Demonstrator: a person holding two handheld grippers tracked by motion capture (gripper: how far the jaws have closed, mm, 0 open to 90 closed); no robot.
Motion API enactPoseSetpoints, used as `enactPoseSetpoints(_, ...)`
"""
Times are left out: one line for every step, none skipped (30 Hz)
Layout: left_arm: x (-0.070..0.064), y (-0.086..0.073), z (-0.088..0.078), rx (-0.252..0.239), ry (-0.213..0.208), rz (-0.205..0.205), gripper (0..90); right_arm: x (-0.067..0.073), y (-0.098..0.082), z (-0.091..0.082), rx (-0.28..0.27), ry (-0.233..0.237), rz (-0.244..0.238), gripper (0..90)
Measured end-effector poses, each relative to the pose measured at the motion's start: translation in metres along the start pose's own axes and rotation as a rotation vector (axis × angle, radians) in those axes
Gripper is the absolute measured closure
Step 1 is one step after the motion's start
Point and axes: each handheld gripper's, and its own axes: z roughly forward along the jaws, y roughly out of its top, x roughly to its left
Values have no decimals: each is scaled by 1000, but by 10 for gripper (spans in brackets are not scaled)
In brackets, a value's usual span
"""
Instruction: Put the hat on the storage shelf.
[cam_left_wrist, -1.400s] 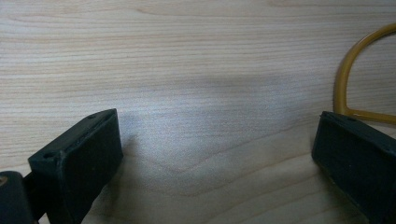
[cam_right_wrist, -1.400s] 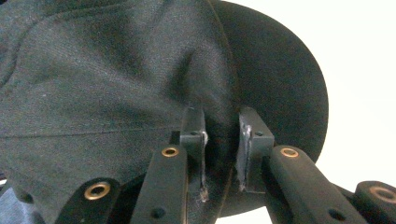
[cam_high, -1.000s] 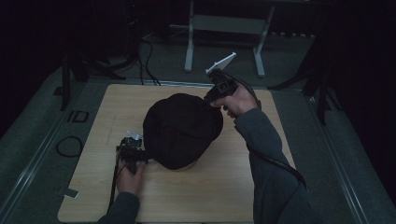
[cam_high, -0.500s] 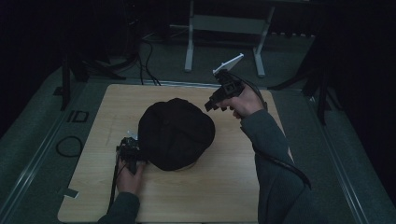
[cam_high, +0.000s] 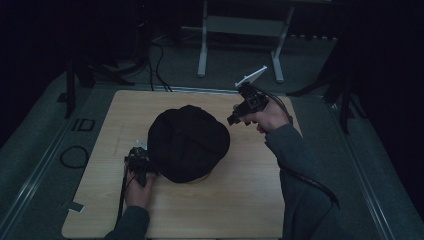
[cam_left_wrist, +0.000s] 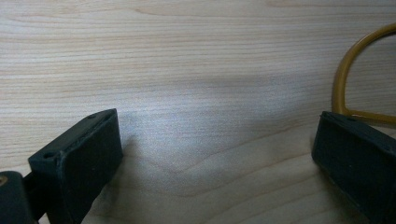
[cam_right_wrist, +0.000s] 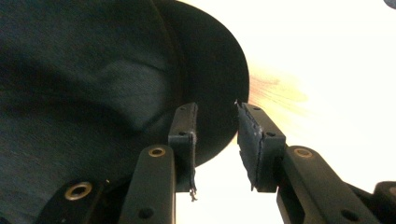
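**Kid:** What is close to the near edge of the table (cam_high: 240, 210)?

**Helper:** The left gripper (cam_high: 139, 161). It lies low on the wood, touching the near left side of the black cap (cam_high: 187, 142). Its jaws are spread wide, with bare wood between them.

**Kid:** Where is the cap?

**Helper:** In the middle of the table, lying dome up.

**Kid:** And farther back?

**Helper:** The right gripper (cam_high: 234, 120) hangs over the far right part, just beside the cap. Its jaws have just been closing a bit, but nothing is between them.

**Kid:** How will the cap feel?

**Helper:** Light and floppy, I think. The brim (cam_right_wrist: 219, 88) looks stiffer, so pinch there.
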Motion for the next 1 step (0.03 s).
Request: enactPoseSetpoints(0,0,0,0,0,0,12,-2,-1,0,0,2,0,666)
